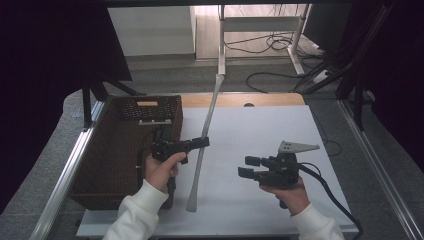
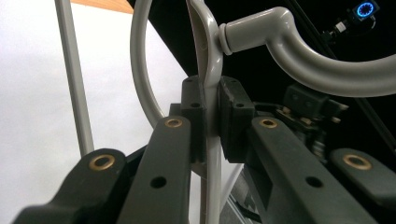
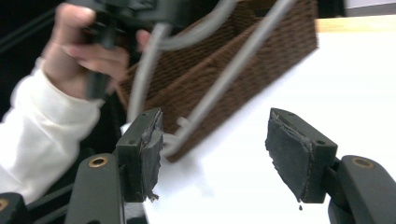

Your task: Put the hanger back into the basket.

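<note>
The left gripper (image 1: 202, 143) is clamped on the grey hanger (image 1: 199, 165), standing on edge beside the basket (image 1: 107, 165); the right gripper (image 1: 248, 167) is empty, jaws apart. Keep that clamp firm, lift clear of the rim, then lower inside
</note>
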`<state>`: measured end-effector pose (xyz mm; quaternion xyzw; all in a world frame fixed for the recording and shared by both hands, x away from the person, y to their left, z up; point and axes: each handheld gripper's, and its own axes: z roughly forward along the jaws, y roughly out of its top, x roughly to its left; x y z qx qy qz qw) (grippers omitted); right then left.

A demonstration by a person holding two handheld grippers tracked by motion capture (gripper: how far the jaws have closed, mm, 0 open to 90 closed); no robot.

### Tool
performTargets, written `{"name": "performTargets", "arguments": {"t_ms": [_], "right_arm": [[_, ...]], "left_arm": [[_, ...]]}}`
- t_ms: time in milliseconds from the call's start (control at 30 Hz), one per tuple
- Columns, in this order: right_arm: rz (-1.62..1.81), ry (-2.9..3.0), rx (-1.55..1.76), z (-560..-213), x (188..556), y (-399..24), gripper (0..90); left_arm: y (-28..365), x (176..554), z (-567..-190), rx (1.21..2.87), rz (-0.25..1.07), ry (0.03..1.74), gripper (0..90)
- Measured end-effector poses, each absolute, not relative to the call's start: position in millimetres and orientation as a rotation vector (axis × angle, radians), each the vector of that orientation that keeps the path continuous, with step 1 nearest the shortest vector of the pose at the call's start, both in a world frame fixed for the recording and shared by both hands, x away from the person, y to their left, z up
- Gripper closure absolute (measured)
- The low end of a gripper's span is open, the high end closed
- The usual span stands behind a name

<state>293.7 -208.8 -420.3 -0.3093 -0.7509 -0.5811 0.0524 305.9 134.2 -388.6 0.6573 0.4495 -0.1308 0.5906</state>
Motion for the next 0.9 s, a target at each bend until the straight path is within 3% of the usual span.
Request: {"name": "performTargets", "arguments": {"t_ms": [367, 900], "right_arm": [[-1.727, -2.336, -1.084, -438, 309, -241, 36.9], [-1.732, -2.348, -1.139, -441, 314, -249, 37.0]], "left_arm": [[146, 312, -378, 1.564, -0.383, 1.018, 82.3], [179, 327, -334, 1.655, -0.472, 0.964, 82.3]]}}
